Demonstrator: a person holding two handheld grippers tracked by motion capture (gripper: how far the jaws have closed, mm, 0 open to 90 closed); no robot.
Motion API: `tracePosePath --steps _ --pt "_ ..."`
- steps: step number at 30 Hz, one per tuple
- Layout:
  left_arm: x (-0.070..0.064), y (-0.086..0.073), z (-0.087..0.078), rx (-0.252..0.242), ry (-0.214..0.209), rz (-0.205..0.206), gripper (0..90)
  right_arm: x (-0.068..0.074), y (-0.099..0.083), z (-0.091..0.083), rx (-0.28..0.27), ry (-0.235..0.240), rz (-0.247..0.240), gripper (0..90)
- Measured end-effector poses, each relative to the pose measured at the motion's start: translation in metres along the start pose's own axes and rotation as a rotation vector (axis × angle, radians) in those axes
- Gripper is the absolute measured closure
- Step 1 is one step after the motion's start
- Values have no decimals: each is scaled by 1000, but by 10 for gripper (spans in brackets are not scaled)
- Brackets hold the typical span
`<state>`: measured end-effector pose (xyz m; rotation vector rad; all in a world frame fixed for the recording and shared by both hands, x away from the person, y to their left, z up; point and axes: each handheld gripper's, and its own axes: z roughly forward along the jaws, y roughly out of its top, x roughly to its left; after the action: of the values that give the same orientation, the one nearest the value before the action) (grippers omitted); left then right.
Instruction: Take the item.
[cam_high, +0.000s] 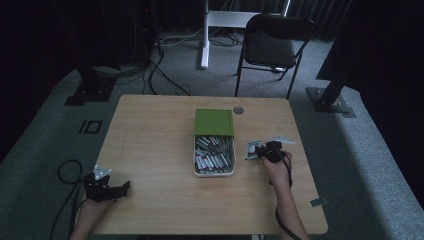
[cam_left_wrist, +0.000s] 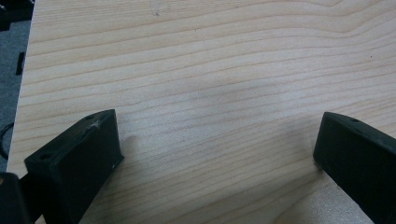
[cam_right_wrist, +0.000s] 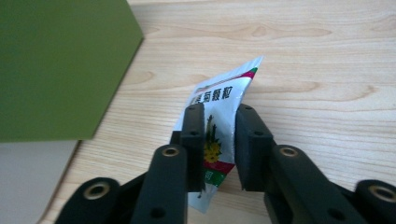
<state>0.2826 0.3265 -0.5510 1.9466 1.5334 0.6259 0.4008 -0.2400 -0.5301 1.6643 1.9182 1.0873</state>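
Note:
A white sachet (cam_right_wrist: 225, 95) with printed characters and a yellow flower picture stands tilted between my right gripper's (cam_right_wrist: 219, 119) jaws, which are shut on it. In the high view that gripper (cam_high: 263, 150) holds the sachet (cam_high: 251, 149) just right of a white box (cam_high: 195, 161) full of similar sachets. The box's green lid (cam_high: 214, 122) lies open behind it. My left gripper (cam_high: 124, 188) rests at the table's front left corner. Its jaws (cam_left_wrist: 219, 140) are spread wide over bare wood with nothing between them.
Another sachet (cam_high: 281, 140) lies flat just beyond my right gripper. A small round disc (cam_high: 238, 110) sits near the table's far edge. The green lid (cam_right_wrist: 60, 65) is close on the left of the right gripper view. A folding chair (cam_high: 272, 47) stands behind the table.

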Motion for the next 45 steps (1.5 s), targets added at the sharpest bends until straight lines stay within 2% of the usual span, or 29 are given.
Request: tracePosePath --steps 2,6,8,9,12,14,20,22,29,36,42,45 --pt "0 0 0 0 0 0 14 -2 0 1 5 -12 -7 715" --pt "0 0 0 0 0 0 14 -11 -2 7 1 -35 -28 581" --pt "0 0 0 0 0 0 14 -12 -1 8 0 -45 -35 549" --pt "0 0 0 0 0 0 14 -13 1 8 10 -60 -58 501" --pt "0 0 0 0 0 0 14 -13 2 8 13 -65 -60 494" --pt "0 0 0 0 0 0 14 -18 3 3 2 -84 -59 448" --pt "0 0 0 0 0 0 14 -23 -3 -4 12 -97 -67 400" --pt "0 0 0 0 0 0 14 -27 -8 -10 4 -124 -63 378" --pt "0 0 0 0 0 0 14 -34 -19 -21 2 -145 -45 324" --pt "0 0 0 0 0 0 15 -45 -33 -31 -3 -190 -14 205" --pt "0 0 0 0 0 0 15 -48 -43 -39 16 -214 -6 193" --pt "0 0 0 0 0 0 14 -48 -45 -43 18 -212 7 181"
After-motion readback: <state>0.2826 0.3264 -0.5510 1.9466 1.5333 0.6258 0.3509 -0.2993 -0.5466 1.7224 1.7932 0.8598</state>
